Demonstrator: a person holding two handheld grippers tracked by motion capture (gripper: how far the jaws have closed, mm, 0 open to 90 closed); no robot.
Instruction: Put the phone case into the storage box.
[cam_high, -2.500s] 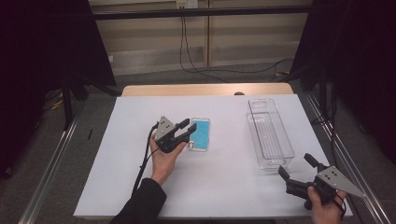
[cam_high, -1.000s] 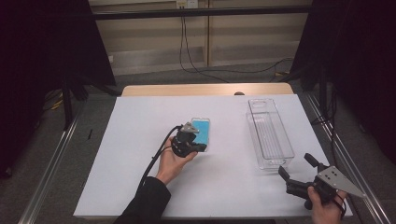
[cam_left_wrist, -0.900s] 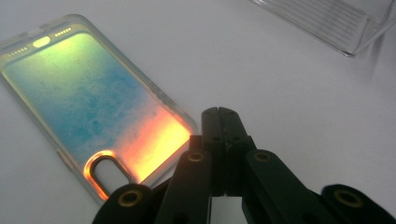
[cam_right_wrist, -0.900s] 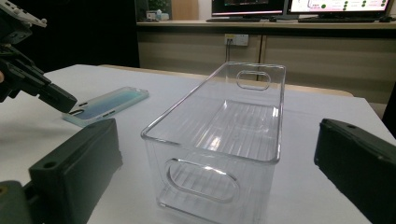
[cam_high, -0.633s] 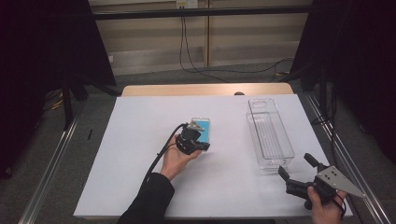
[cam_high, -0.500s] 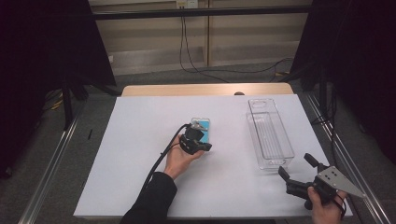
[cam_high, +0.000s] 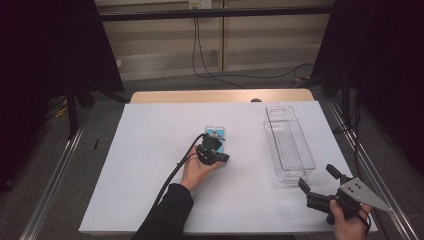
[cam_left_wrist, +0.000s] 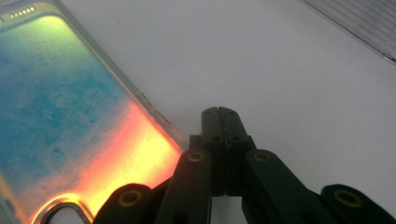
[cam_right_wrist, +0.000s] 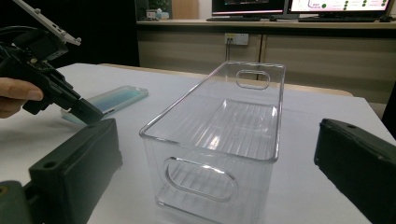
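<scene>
A phone case (cam_high: 216, 133), tinted blue to orange, lies flat on the white table (cam_high: 150, 150). My left gripper (cam_high: 218, 153) hangs over its near end, tilted down. In the left gripper view its jaws (cam_left_wrist: 220, 112) are pressed together with nothing between them. The tips sit on the table right beside the long edge of the case (cam_left_wrist: 70, 121). My right gripper (cam_high: 318, 178) rests open at the table's near right corner, facing the short end of a clear plastic bin (cam_high: 289, 145). The bin (cam_right_wrist: 224, 135) is empty between the wide-apart jaws.
The right gripper view catches the left gripper (cam_right_wrist: 86, 111) and the case (cam_right_wrist: 114, 99) beyond the bin's left side. A cable (cam_high: 175, 170) trails from the left gripper along the forearm. Metal rails (cam_high: 55, 170) run beside the table.
The left hand has swung from the case's left side across to its near right part and dropped lower, tipping the gripper down onto the table. The right gripper has stayed put.
</scene>
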